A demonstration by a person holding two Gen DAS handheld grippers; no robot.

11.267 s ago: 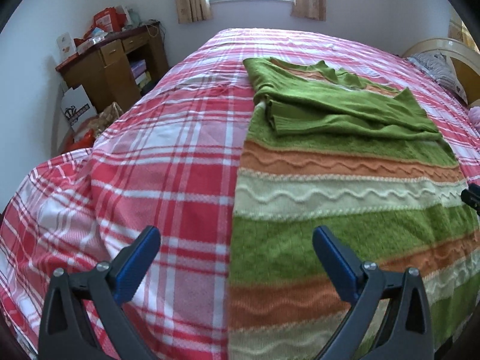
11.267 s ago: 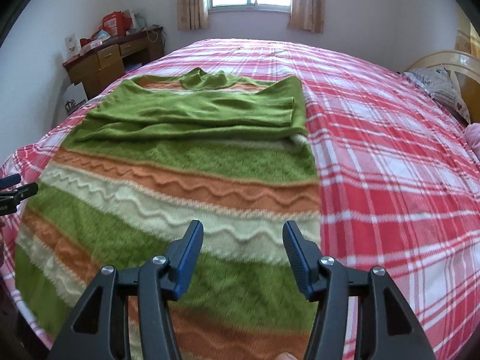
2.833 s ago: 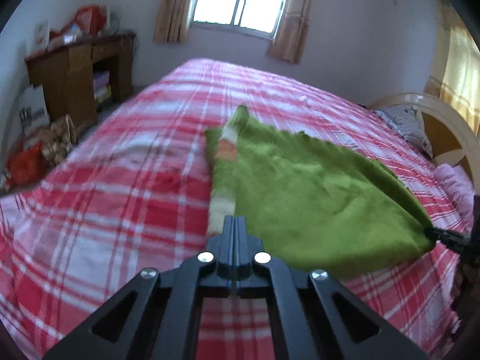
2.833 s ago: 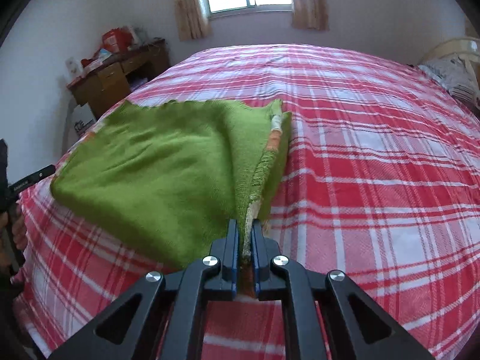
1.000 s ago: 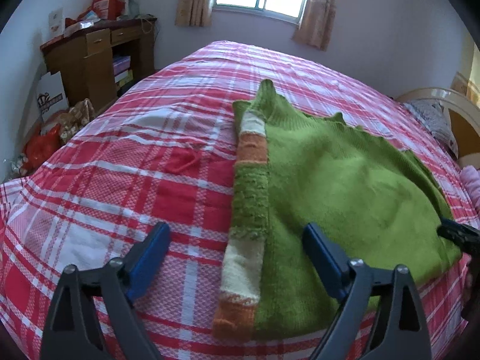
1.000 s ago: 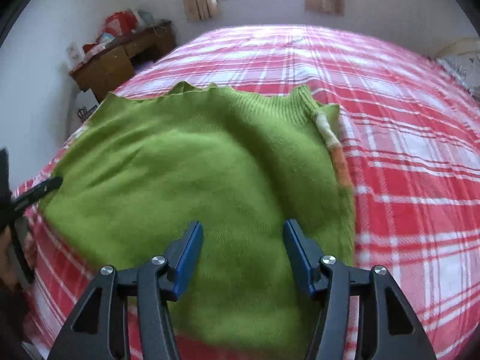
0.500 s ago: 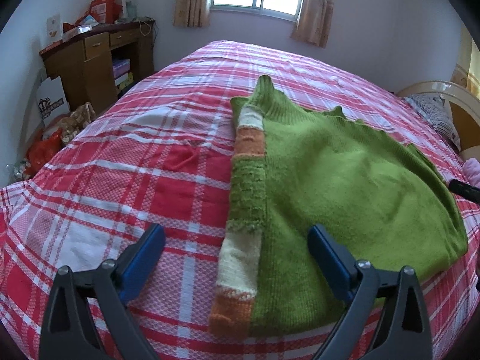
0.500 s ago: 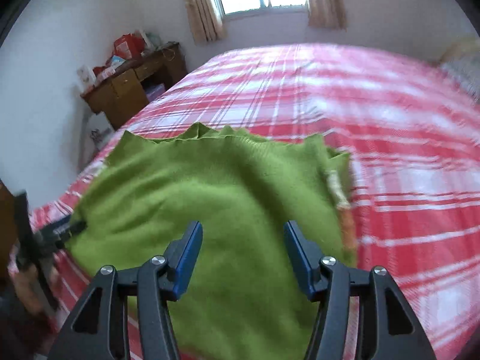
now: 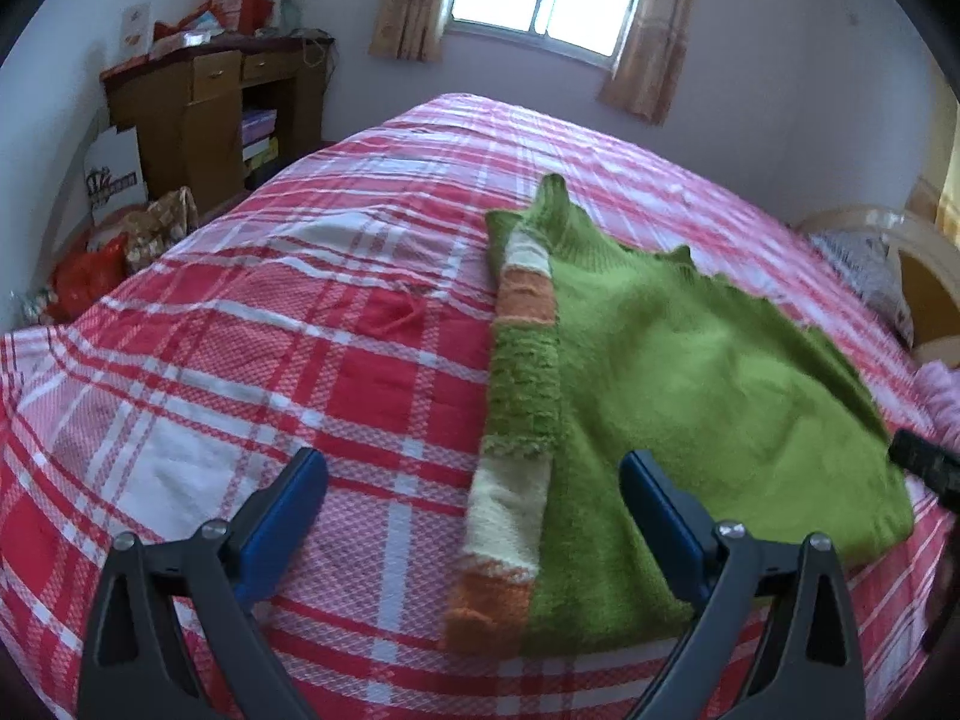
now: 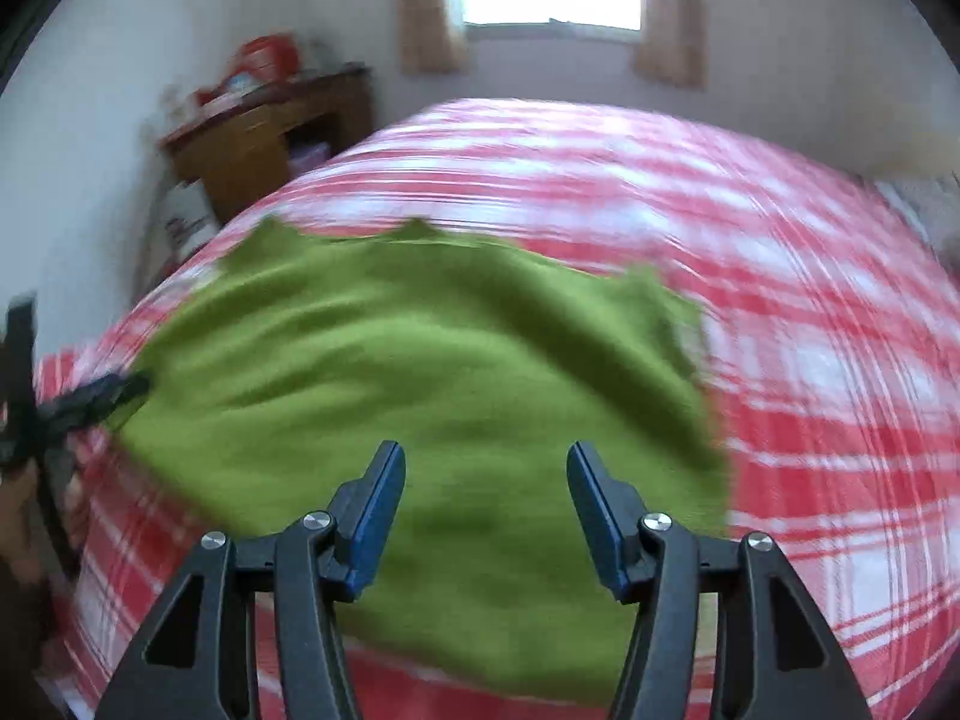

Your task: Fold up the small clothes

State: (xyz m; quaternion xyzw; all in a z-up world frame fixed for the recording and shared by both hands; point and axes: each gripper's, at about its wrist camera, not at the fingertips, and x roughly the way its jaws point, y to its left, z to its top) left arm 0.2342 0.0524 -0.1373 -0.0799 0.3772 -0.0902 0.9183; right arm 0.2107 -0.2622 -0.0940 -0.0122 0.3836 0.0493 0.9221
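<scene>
With each gripper (image 9: 474,492) (image 10: 486,480) spread wide and empty, pinch the sweater's (image 9: 690,396) near corners evenly before folding across the bed (image 9: 270,324).

black fingers (image 9: 198,588) (silver screws) with blue pads (image 10: 375,516).

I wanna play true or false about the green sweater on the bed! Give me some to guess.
1. The sweater lies on a plaid bed. True.
2. The left gripper is squeezing the sweater. False: it is open, holding nothing.
3. The right gripper is open. True.
4. The sweater is blue all over. False: green, with an orange and cream striped edge.
5. A desk stands by the wall. True.
</scene>
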